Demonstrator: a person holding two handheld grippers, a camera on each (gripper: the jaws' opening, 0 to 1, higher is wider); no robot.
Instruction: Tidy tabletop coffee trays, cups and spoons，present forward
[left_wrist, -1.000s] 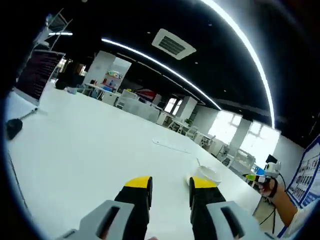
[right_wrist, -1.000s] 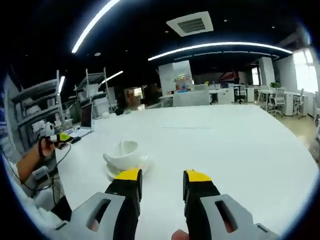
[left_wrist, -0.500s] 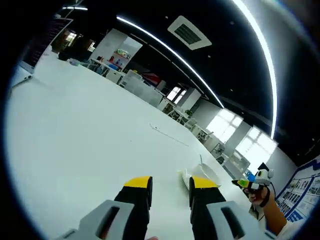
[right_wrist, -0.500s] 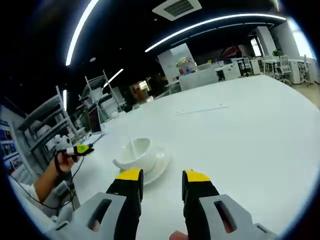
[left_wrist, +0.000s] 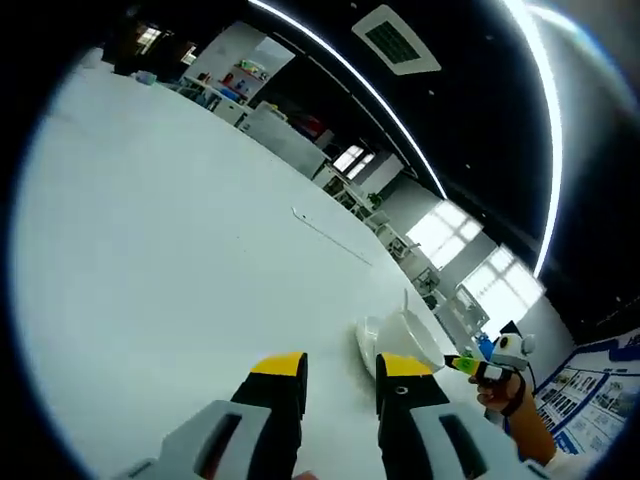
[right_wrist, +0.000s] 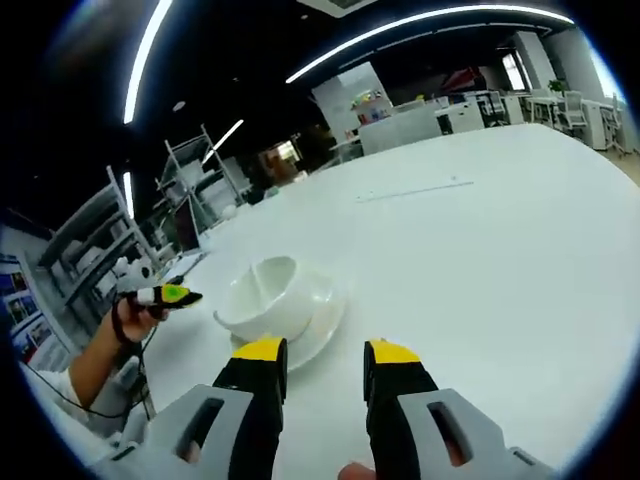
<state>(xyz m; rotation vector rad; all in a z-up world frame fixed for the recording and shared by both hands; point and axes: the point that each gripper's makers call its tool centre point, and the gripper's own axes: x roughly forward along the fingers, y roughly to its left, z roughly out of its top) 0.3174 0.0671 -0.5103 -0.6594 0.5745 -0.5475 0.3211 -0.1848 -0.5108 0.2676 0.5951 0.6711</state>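
Left gripper view: left claw (left_wrist: 340, 368) hangs above the white bench (left_wrist: 150, 250), jaws apart with nothing between them, yellow tips toward the far side. Just beyond the right-hand jaw tip a white cup (left_wrist: 408, 335) sits on a white saucer (left_wrist: 366, 345); a thin spoon handle (left_wrist: 405, 299) rises from the cup. Cup and saucer are partly hidden behind that jaw. Further right, a person's hand (left_wrist: 505, 390) holds a small yellow-green device (left_wrist: 466, 366) near the bench edge. Right gripper view: at the far left the same hand (right_wrist: 132, 322) with the device (right_wrist: 170, 295), sleeve and forearm below it. Next, the cup (right_wrist: 272, 298) stands upright on the saucer (right_wrist: 320, 328), just ahead of and slightly left of the right claw (right_wrist: 317, 350); the left-hand jaw tip overlaps the saucer rim in the picture, contact cannot be told. Right claw jaws apart, gripping nothing. Bare bench (right_wrist: 500, 250) lies to the right of the cup, offices and desks well beyond.
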